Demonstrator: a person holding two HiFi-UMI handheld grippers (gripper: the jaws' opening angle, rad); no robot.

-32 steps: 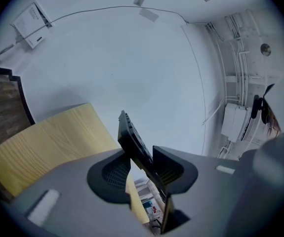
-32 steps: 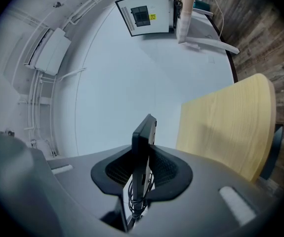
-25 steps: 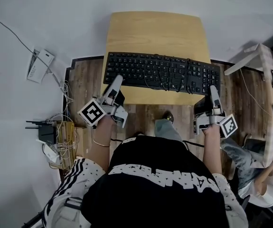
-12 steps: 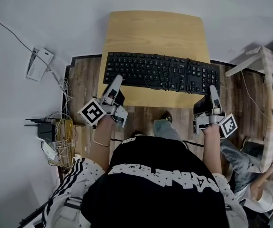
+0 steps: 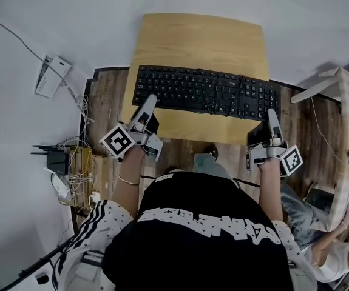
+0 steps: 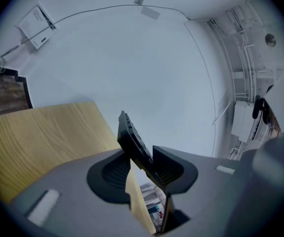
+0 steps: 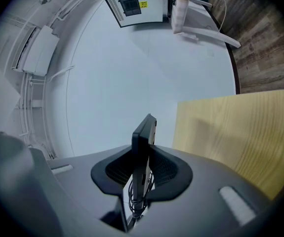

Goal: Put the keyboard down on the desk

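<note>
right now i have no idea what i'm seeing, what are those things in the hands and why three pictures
A person wears a head camera and holds a two-jaw gripper in each hand. The head view looks down: the left gripper and right gripper each clamp one end of a long black computer keyboard, cable wound round it, over a small light wooden desk. The other two pictures come from cameras riding on the grippers, looking along their jaws, which pinch the keyboard's edge. Whether it already rests on the desk I cannot tell.
</note>
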